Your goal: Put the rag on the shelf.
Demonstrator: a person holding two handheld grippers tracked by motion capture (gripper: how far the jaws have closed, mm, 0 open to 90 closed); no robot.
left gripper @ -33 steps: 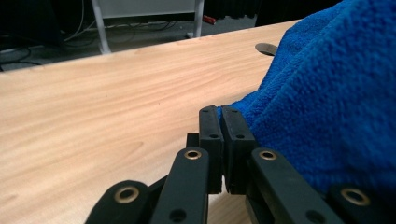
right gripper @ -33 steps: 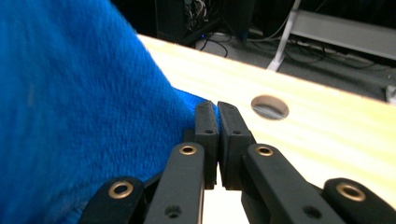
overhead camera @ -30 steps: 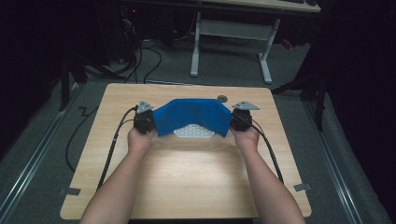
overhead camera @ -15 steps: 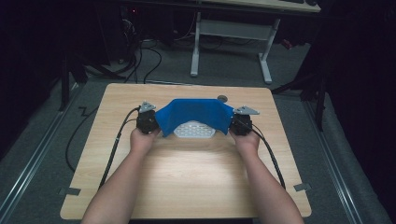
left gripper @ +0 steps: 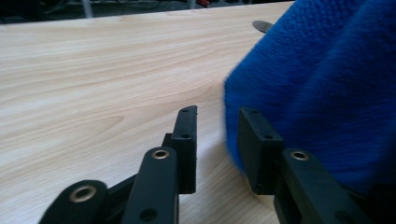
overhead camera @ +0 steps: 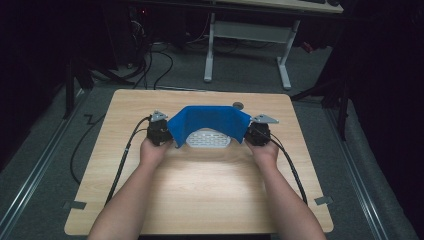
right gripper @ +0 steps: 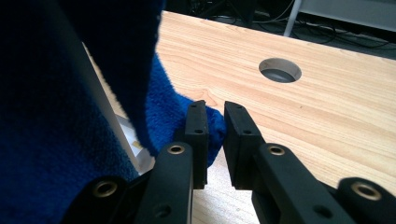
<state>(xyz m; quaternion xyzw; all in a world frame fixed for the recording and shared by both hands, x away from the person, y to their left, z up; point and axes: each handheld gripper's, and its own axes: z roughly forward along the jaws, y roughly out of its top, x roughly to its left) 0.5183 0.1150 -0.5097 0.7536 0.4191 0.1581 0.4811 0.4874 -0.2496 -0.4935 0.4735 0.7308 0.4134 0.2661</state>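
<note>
a blue cloth (overhead camera: 209, 121) is draped over a white basket (overhead camera: 207, 139) near the middle of the wooden table (overhead camera: 200, 190), a little toward the far edge. the cloth covers the top and both ends of the basket; only the near side of the basket shows in the high view, a pale wall with a pattern of small holes. what lies inside the basket cannot be told, since the cloth hides it. in the right gripper view a strip of the basket's white wall (right gripper: 100, 98) shows under the hanging cloth (right gripper: 56, 121).

the left gripper (overhead camera: 162, 134) sits at the left end of the cloth, held in the person's left hand (overhead camera: 152, 151). its jaws have just been opening and now stand a narrow gap apart. in the left gripper view the cloth (left gripper: 322, 88) hangs beside the outer face of one jaw, and the gap between the jaws shows bare table (left gripper: 93, 79); nothing is gripped.

the right gripper (overhead camera: 254, 133) sits at the right end of the cloth, in the right hand (overhead camera: 262, 151). its jaws have also just been opening, to a thin slit. a corner of the cloth lies against and behind one jaw, and whether any of it reaches into the slit is hard to tell; the pads do not look pressed on it.

a round hole (right gripper: 280, 70) in the table lies past the right gripper, near the far edge (overhead camera: 238, 105).

no writing, label or brand can be read on any of these things.
</note>
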